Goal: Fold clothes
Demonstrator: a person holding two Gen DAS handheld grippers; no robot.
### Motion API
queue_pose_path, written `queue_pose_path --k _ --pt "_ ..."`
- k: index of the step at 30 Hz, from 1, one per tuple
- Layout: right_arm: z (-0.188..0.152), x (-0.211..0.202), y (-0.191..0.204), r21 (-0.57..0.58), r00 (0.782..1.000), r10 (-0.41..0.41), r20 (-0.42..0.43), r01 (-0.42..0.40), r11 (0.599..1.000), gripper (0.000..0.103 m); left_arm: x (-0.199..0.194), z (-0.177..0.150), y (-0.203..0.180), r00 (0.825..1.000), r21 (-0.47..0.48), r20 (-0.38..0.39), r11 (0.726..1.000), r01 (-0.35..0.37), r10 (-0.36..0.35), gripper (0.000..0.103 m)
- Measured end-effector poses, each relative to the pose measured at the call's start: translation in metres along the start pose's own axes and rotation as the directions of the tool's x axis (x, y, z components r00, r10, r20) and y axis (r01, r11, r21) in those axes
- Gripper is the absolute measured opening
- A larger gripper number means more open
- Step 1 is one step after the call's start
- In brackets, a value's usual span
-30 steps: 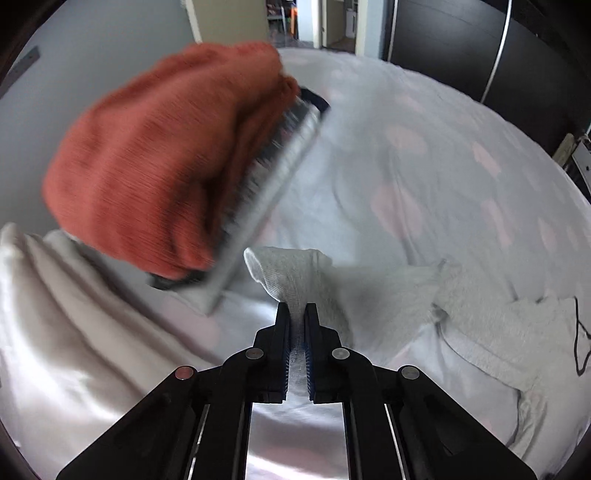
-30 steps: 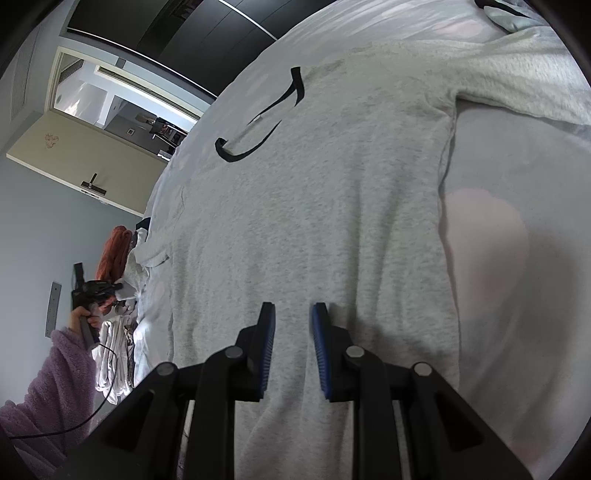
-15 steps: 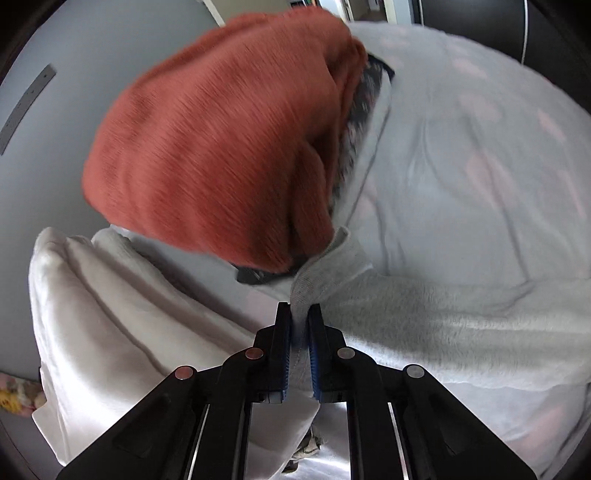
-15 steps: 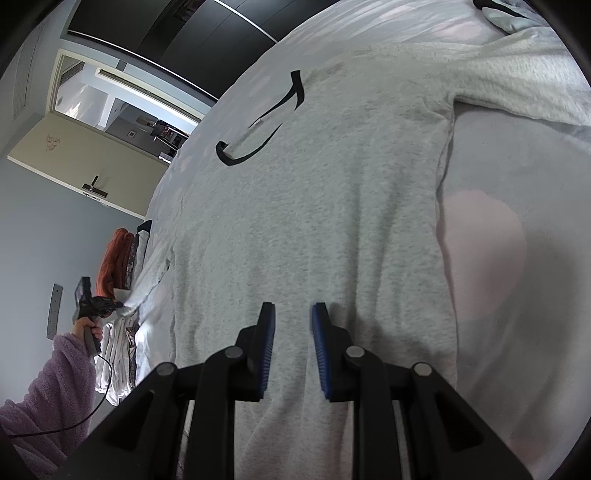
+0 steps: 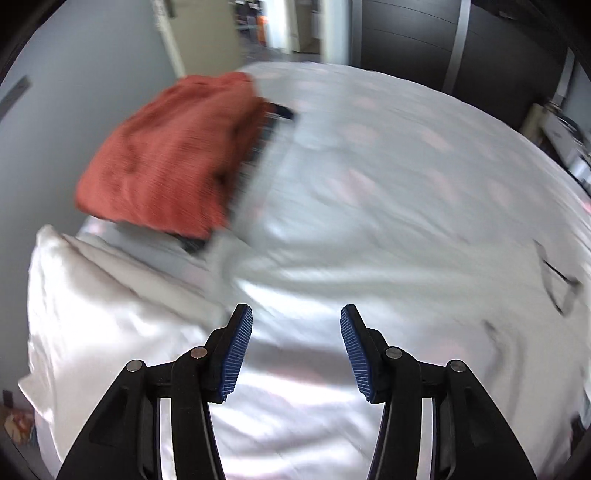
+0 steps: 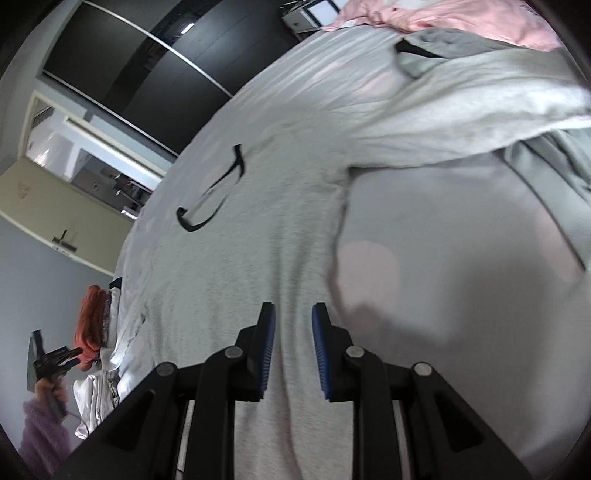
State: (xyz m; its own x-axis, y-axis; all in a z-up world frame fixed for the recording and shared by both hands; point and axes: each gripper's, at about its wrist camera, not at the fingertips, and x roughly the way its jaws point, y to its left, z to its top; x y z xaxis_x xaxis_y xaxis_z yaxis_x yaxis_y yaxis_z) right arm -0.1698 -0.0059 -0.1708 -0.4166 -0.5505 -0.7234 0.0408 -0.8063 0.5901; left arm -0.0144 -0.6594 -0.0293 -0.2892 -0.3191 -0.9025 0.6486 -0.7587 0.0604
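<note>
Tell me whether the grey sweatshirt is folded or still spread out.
Spread out: the grey sweatshirt lies flat across the bed, one sleeve stretched sideways, no fold visible.

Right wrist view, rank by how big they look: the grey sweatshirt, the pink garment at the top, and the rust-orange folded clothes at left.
1. Grey sweatshirt, by far the largest.
2. Pink garment.
3. Rust-orange folded clothes.
The last two lie far from the camera and look close in size, so their order is unsure.

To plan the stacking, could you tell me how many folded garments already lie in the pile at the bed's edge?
2 clearly: a rust-orange knitted garment on top, a dark patterned one beneath; others may be hidden.
</note>
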Motion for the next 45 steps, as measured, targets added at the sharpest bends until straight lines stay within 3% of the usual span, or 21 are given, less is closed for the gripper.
queue_pose_path --k 5,10,13,17,21,24,29,31,33,35,38,39,40,45 --pt "-0.011 -0.011 -0.017 0.072 0.997 -0.035 -0.072 0.040 0.997 0.021 -0.040 -0.058 -0.066 0.993 0.144 -0.044 0.983 0.115 -0.109 0.052" --pt "-0.027 -0.027 -0.013 0.023 0.984 -0.091 -0.150 0.095 0.995 0.022 -0.066 -0.124 -0.140 0.982 0.286 -0.152 0.946 0.152 -0.112 0.052" --pt "-0.035 -0.038 -0.007 -0.049 0.968 -0.147 -0.204 0.139 0.989 0.022 -0.074 -0.150 -0.169 0.978 0.364 -0.185 0.918 0.156 -0.093 0.052" --pt "-0.042 -0.042 0.000 -0.115 0.922 -0.198 -0.333 0.169 0.979 0.023 -0.058 -0.173 -0.186 0.975 0.451 -0.217 0.882 0.138 -0.042 0.056" --pt "-0.055 -0.039 0.007 -0.283 0.874 -0.307 -0.376 0.207 0.936 0.027 -0.016 -0.192 -0.183 0.962 0.449 -0.272 0.883 0.140 -0.014 0.058" --pt "-0.063 -0.037 -0.011 -0.272 0.865 -0.286 -0.413 0.183 0.945 0.029 0.015 -0.205 -0.177 0.941 0.408 -0.337 0.896 0.174 -0.029 0.058" --pt "-0.070 -0.027 -0.030 -0.216 0.841 -0.240 -0.485 0.151 0.965 0.035 0.049 -0.215 -0.167 0.922 0.377 -0.388 0.913 0.153 0.006 0.058" --pt "-0.078 -0.016 -0.034 -0.188 0.816 -0.221 -0.534 0.140 0.972 0.035 0.057 -0.219 -0.164 0.905 0.349 -0.424 0.919 0.181 -0.017 0.058" --pt "-0.085 -0.012 -0.027 -0.234 0.802 -0.251 -0.542 0.143 0.962 0.036 0.063 -0.226 -0.165 0.892 0.344 -0.451 0.916 0.208 -0.032 0.058" --pt "-0.092 -0.007 -0.020 -0.281 0.787 -0.283 -0.548 0.145 0.949 0.037 0.068 -0.234 -0.171 0.892 0.374 -0.452 0.906 0.201 -0.012 0.057" --pt "-0.096 -0.009 -0.014 -0.315 0.793 -0.300 -0.529 0.145 0.938 0.017 0.067 -0.236 -0.176 0.902 0.394 -0.432 0.900 0.188 0.001 0.042" --pt "-0.096 -0.012 -0.014 -0.307 0.795 -0.295 -0.530 0.144 0.941 0.010 0.063 -0.236 -0.177 0.904 0.395 -0.427 0.898 0.194 -0.008 0.022" --pt "-0.096 -0.015 -0.013 -0.299 0.797 -0.289 -0.530 0.143 0.943 0.007 0.057 -0.235 -0.178 0.905 0.401 -0.425 0.893 0.206 -0.018 0.009" --pt "-0.076 -0.055 0.002 -0.256 0.841 -0.210 -0.498 0.089 0.963 0.004 0.019 -0.224 -0.170 0.915 0.411 -0.398 0.879 0.242 -0.066 0.006"
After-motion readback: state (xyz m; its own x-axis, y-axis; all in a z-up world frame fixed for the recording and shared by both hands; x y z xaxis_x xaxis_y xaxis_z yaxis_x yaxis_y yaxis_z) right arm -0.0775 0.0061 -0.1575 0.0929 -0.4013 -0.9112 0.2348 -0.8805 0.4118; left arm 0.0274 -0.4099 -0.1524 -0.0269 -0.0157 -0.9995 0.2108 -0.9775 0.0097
